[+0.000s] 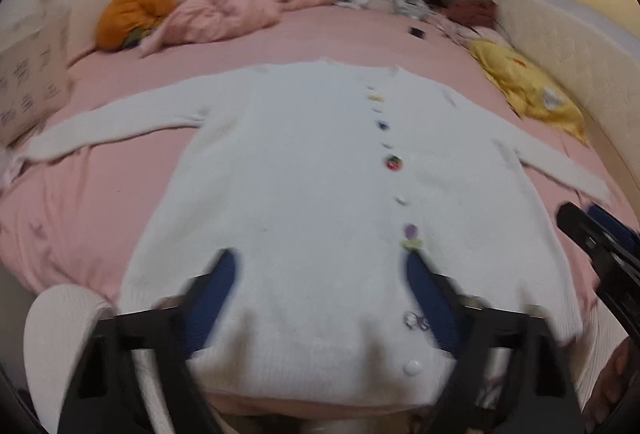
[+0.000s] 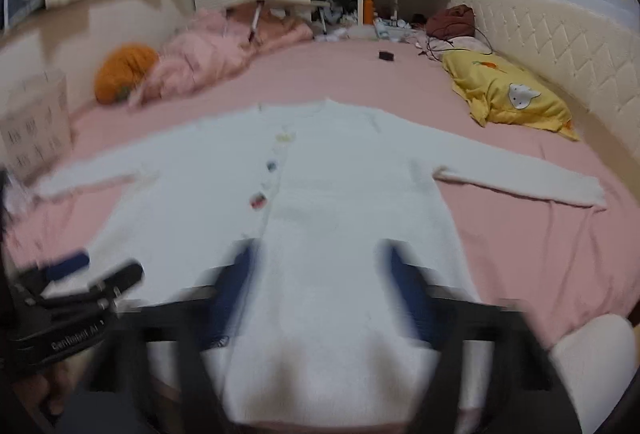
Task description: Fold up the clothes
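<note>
A white knit cardigan [image 1: 300, 173] [image 2: 340, 173] with small coloured buttons lies flat and face up on the pink bed sheet [image 1: 360, 33] [image 2: 520, 234], both sleeves spread out sideways. My left gripper [image 1: 322, 266] hovers over the hem near the button line, its blue-padded fingers apart with flat fabric showing between them. My right gripper [image 2: 320, 262] stands over the hem's other half, fingers also apart. Each gripper shows in the other's view: the right gripper [image 1: 584, 213] at the right edge, the left gripper [image 2: 106, 266] at the lower left. Both views are motion-blurred.
A yellow pillow [image 2: 508, 93] lies by the padded headboard [image 2: 560, 33] on the right. An orange cushion [image 1: 132, 13] and a crumpled pink blanket [image 1: 224, 9] sit at the far left. A cardboard box [image 1: 32, 81] stands left. A small black object [image 2: 386, 55] lies on the sheet.
</note>
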`<action>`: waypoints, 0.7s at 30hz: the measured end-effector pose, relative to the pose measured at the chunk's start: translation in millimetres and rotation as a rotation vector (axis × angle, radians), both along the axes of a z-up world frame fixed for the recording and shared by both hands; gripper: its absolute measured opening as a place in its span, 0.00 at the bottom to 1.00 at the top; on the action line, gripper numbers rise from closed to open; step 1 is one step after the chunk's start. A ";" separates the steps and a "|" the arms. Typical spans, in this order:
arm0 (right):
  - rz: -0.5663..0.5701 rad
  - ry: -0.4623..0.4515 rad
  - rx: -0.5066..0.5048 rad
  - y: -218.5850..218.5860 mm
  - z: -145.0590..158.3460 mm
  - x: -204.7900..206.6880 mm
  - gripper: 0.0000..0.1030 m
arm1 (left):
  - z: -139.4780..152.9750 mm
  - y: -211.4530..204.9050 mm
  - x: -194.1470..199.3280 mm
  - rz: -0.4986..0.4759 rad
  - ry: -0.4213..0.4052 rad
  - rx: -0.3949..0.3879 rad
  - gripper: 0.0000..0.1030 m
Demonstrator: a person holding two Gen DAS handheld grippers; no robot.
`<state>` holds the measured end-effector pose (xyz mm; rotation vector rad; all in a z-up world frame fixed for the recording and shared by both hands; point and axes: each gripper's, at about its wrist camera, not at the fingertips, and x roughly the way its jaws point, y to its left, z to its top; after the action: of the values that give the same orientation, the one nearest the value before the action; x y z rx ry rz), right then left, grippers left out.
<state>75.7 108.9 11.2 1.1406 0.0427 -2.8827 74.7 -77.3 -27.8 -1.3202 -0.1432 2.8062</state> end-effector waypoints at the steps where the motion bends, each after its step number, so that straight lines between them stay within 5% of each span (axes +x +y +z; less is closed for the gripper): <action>1: -0.002 -0.005 -0.002 0.5 -1.3 0.4 0.36 | -1.6 3.9 -1.1 -0.024 -0.010 -0.006 0.30; 4: -0.001 0.003 -0.032 4.6 0.2 2.7 0.33 | -3.9 12.1 -3.7 -0.061 -0.022 -0.031 0.03; 6: -0.004 0.018 -0.023 5.4 3.4 5.2 0.14 | 0.1 11.9 0.1 -0.067 -0.001 -0.020 0.03; 9: 0.002 0.022 -0.031 7.3 4.7 6.7 0.11 | 4.8 11.3 4.2 -0.076 0.019 0.000 0.03; 11: 0.006 0.013 -0.035 7.2 4.1 6.3 0.11 | 7.2 10.5 5.3 -0.064 0.028 -0.005 0.25; 12: 0.008 0.008 -0.036 7.1 3.8 6.0 0.11 | 8.9 9.9 6.2 -0.052 0.039 -0.012 0.59; 13: 0.009 0.000 -0.038 6.9 2.7 5.2 0.11 | 11.8 8.7 8.6 -0.040 0.061 -0.011 0.75; 17: 0.013 -0.054 -0.054 6.8 -6.0 -2.2 0.14 | 18.7 0.0 10.8 -0.003 0.104 0.016 0.78; 21: 0.023 -0.092 -0.125 10.2 -15.4 -9.0 0.17 | 11.7 -13.5 3.9 0.054 0.062 0.061 0.79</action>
<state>66.6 119.2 -4.2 1.2387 -0.1239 -2.7644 78.5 -90.8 -16.0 -1.2341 -0.2639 2.8580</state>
